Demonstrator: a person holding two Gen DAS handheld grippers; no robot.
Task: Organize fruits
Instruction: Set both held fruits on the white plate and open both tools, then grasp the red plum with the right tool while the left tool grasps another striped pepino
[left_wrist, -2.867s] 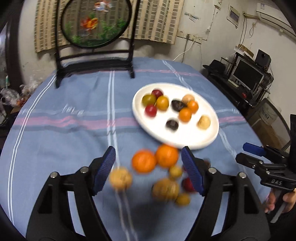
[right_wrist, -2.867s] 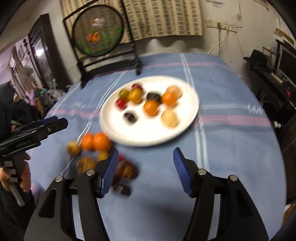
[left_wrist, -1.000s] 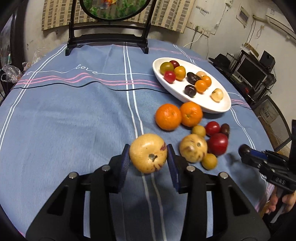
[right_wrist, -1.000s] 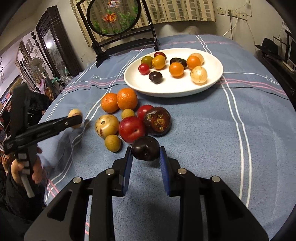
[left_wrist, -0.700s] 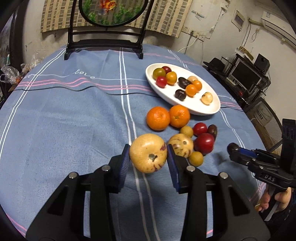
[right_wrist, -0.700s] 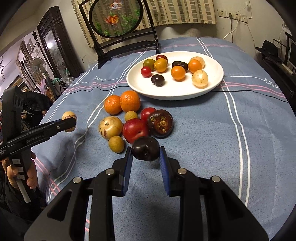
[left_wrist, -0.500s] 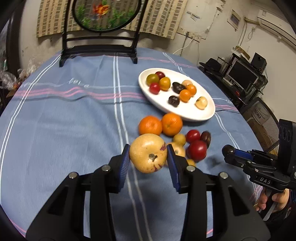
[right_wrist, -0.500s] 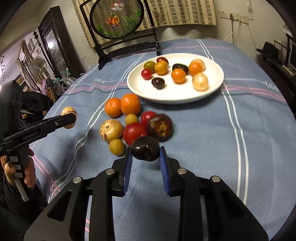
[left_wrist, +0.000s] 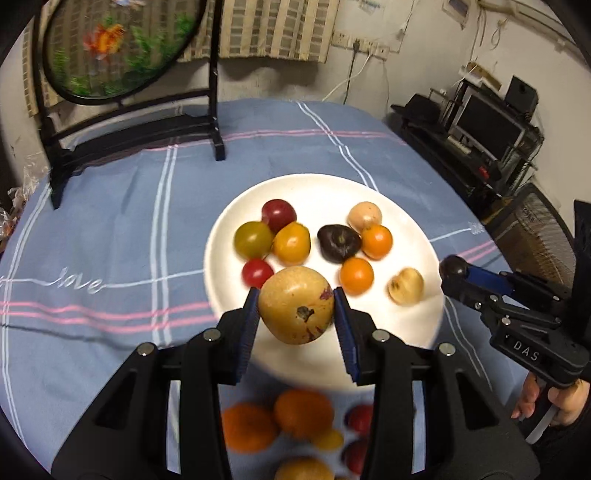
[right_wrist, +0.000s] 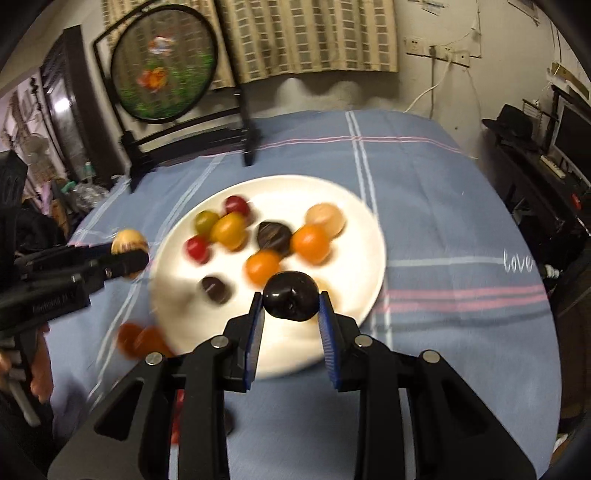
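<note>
Blue cloth with white and pink stripes (left_wrist: 110, 229) covers the round table, and a black-framed round screen painted with goldfish (left_wrist: 114, 48) stands at its far edge before a cluttered room wall. At the table's middle sits a wide white ceramic plate (left_wrist: 325, 192) that already carries about ten small fruits: red, green and yellow tomatoes, small oranges, a dark plum and pale ones. The left gripper (left_wrist: 296, 314) is clamped on a large pale-yellow, speckled round fruit (left_wrist: 295, 310), held up over the near rim of the plate. The right gripper (right_wrist: 290, 301) is clamped on a glossy dark purple plum (right_wrist: 290, 295), also raised over the plate's near edge, to the right of its centre. Several loose oranges and red fruits (left_wrist: 280, 421) lie blurred on the cloth just short of the plate, waiting to be gathered. By my reading, the step in hand is the carry-and-place: both fruits are lifted and poised above their destination. The next move calls for lowering each into a bare patch of plate; the near side looks free. Then the jaws should part gently so that neither fruit rolls into its neighbours, with the two tools kept apart as they descend side by side.
</note>
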